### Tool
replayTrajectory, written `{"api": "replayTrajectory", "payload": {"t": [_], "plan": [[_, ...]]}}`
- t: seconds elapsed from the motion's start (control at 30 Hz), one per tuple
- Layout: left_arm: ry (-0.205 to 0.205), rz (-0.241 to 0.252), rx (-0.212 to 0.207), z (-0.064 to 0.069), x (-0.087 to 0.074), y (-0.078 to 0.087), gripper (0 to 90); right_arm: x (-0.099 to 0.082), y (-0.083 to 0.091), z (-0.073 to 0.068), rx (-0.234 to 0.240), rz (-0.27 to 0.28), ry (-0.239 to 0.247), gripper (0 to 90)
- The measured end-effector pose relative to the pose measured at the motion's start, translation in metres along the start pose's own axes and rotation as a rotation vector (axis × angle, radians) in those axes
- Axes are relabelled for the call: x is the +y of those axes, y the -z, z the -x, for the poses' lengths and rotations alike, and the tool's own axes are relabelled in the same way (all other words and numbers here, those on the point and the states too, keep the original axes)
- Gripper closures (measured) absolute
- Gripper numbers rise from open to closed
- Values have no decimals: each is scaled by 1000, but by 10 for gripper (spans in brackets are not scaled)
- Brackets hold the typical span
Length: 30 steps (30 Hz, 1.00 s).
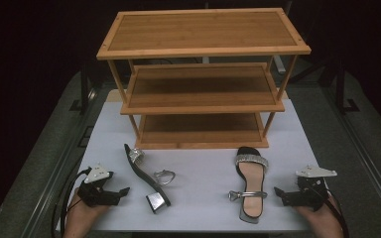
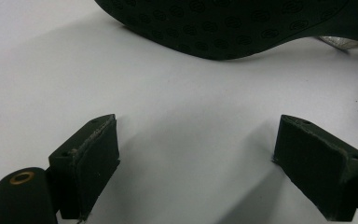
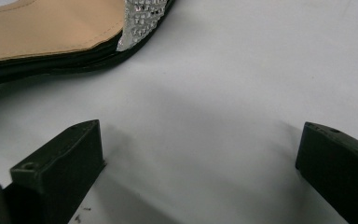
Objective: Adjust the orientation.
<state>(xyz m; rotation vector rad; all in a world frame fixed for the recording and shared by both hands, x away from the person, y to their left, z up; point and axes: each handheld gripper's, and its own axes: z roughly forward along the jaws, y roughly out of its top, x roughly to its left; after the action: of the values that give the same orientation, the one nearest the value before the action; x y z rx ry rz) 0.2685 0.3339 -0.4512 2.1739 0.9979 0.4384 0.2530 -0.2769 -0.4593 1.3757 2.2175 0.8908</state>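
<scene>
From the high view, I am looking down on a white table [image 1: 198, 168] with a three-tier bamboo shoe rack [image 1: 203, 79] standing at its far side, all three shelves bare. In front of the rack two black heeled sandals are lying well apart. The left sandal [image 1: 146, 177] is tipped on its side, its silver block heel pointing toward me and its ankle strap curling out to the right. The right sandal [image 1: 250, 182] is sitting upright on its sole, tan insole facing up, a rhinestone band across the toe. I am holding the left gripper [image 1: 119, 192] near the table's left front corner, just beside the tipped sandal but not touching it. I am holding the right gripper [image 1: 279, 192] near the right front, just beside the upright sandal's heel end.

In the left gripper view, the left gripper [image 2: 196, 158] is resting low over the white surface with its jaws spread wide and nothing between them. The left sandal's patterned black sole [image 2: 223, 25] is lying ahead.

In the right gripper view, the right gripper [image 3: 200, 163] is also gaping wide and empty. The right sandal's insole and rhinestone band [image 3: 140, 21] are lying ahead to the left.
</scene>
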Motion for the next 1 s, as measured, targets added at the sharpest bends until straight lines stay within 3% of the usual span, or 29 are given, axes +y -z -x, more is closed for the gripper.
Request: {"api": "replayTrajectory", "payload": {"t": [0.3,0.57,0.67,0.87,1.0], "plan": [[14,-15,14,0,3,3,189,0,0,0,-1,2,0,0],[41,-8,-7,-3,15,20,285,0,0,0,-1,1,0,0],[58,10,-34,-8,23,30,358,0,0,0,-1,3,2,0],[45,46,-76,-12,44,45,536,0,0,0,0,2,1,0],[21,60,-74,-12,62,50,556,0,0,0,0,2,1,0]]}}
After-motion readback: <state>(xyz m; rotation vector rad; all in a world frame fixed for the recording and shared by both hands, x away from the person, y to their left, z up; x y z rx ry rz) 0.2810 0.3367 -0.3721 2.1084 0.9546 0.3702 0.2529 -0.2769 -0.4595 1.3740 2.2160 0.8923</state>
